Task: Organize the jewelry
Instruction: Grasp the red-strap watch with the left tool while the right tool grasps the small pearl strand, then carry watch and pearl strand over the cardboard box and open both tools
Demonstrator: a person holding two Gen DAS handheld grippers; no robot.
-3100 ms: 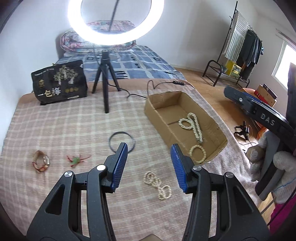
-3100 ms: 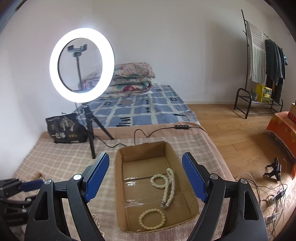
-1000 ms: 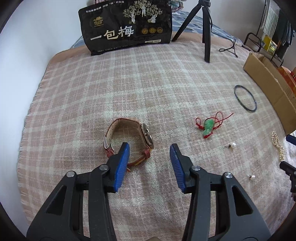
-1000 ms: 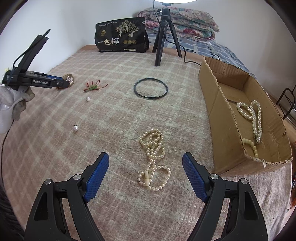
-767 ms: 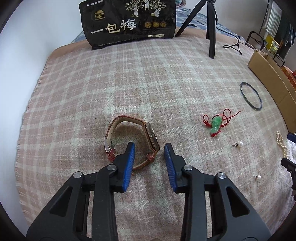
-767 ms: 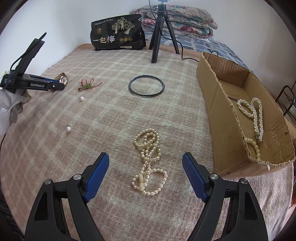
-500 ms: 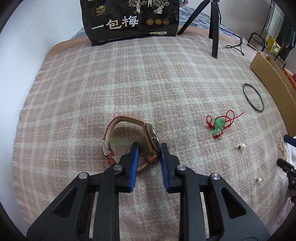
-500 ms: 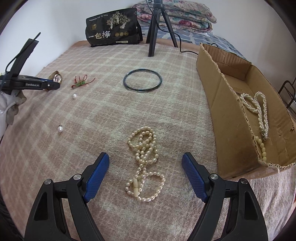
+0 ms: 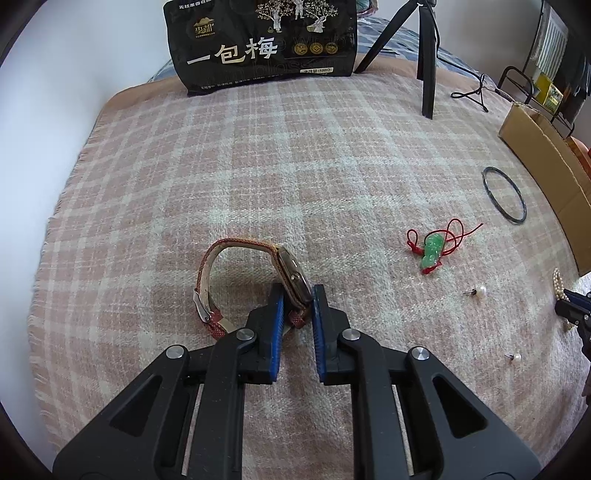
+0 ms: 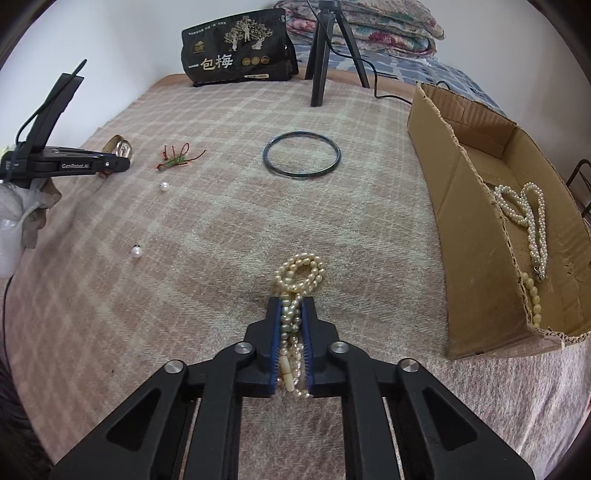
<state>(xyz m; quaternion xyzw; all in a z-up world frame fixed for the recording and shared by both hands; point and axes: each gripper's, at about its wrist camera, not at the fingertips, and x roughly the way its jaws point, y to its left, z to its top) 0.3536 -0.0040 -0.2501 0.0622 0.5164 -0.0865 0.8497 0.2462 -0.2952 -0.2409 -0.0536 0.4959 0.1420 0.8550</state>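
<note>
My left gripper (image 9: 297,295) is shut on a wristwatch (image 9: 291,275) with a red-brown strap that rests on the plaid blanket. My right gripper (image 10: 291,306) is shut on a cream pearl necklace (image 10: 301,275) lying on the blanket, left of the cardboard box (image 10: 454,206). The box holds a white pearl necklace (image 10: 528,214) and a bead bracelet (image 10: 532,291). On the blanket lie a dark bangle (image 10: 301,155), a green pendant on red cord (image 9: 432,249) and two loose pearl earrings (image 10: 163,187) (image 10: 136,252). The left gripper also shows in the right wrist view (image 10: 122,162).
A black printed bag (image 10: 238,50) and a ring-light tripod (image 10: 321,51) stand at the back of the blanket. A cable (image 10: 384,94) runs behind the box. A folded quilt (image 10: 369,22) lies on the bed beyond. The blanket's fringed edge (image 9: 55,229) is at the left.
Both grippers have closed. The left one shut on the watch case; the right one moved down and forward and shut on the cream pearl necklace.
</note>
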